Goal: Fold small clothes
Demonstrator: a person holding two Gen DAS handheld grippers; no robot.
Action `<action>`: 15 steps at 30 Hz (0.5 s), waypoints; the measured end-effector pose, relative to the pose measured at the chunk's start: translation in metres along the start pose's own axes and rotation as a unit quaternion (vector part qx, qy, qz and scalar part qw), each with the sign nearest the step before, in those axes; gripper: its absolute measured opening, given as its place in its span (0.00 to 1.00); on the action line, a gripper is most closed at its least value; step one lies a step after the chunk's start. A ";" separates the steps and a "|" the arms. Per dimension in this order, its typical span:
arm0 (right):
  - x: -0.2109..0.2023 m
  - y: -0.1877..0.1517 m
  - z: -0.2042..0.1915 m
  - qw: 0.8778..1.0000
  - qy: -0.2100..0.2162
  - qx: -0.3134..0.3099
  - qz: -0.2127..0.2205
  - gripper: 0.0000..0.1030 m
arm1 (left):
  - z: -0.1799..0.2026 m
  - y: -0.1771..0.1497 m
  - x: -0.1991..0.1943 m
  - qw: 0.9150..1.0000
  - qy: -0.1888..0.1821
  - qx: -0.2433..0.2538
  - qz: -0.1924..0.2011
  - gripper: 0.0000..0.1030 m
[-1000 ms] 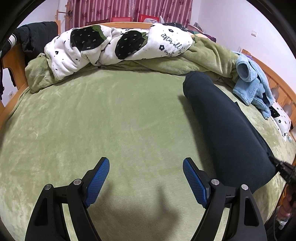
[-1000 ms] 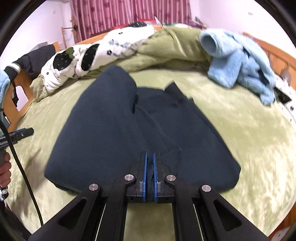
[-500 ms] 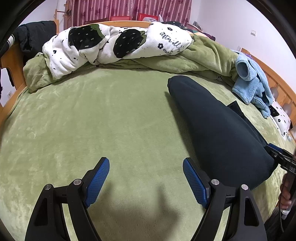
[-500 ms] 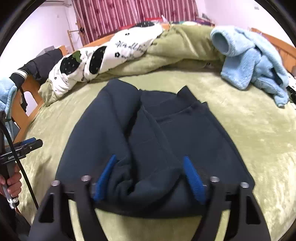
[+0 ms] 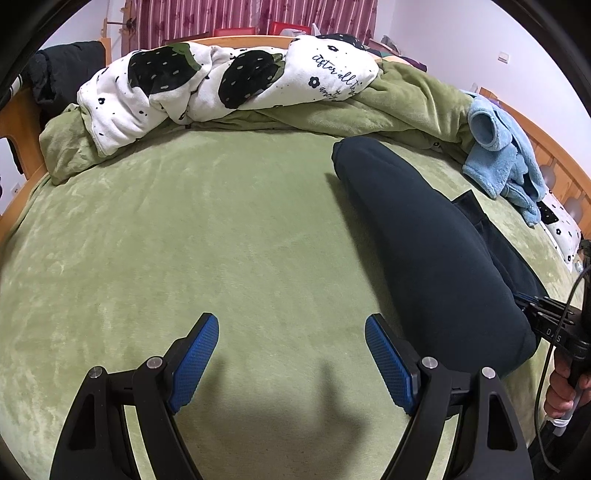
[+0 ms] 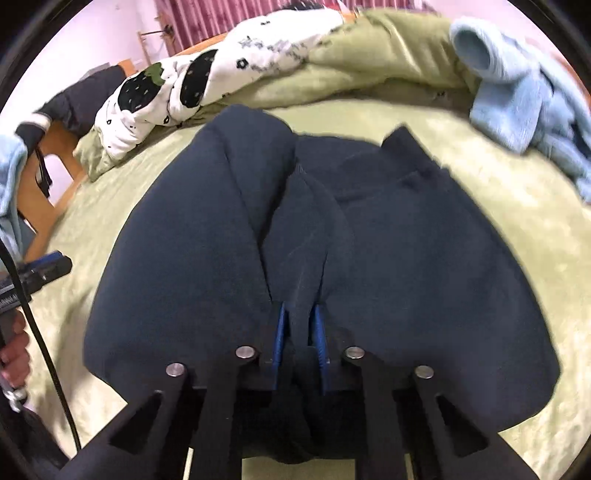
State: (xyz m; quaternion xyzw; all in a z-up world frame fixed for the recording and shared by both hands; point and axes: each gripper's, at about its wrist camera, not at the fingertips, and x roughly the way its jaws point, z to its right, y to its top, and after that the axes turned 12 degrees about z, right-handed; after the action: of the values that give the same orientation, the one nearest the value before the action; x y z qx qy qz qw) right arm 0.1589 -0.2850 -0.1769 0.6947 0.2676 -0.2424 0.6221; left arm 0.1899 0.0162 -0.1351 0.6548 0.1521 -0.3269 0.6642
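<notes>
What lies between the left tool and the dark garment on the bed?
Only bare green blanket, seen in the left wrist view. The left tool stands open and empty above it; the dark garment lies off to its right, untouched by it.

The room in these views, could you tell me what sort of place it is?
Most likely a bedroom: a bed with a wooden frame, a rumpled quilt and curtains behind.

The right gripper (image 6: 299,332) jaws, wide open half a second ago, just closed on the dark garment (image 6: 229,240) (a bunched fold).
</notes>
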 end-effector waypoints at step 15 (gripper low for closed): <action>-0.082 0.024 0.066 0.991 -0.095 -0.011 0.099 0.09 | 0.046 0.003 -0.013 1.000 -0.016 -0.002 0.022 0.78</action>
State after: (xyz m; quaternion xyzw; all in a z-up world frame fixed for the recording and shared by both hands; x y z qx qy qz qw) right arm 0.1142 -0.3586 -0.1113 0.6846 0.1403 -0.2413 0.6734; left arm 0.1715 -0.0252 -0.1203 0.6514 0.1277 -0.3220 0.6750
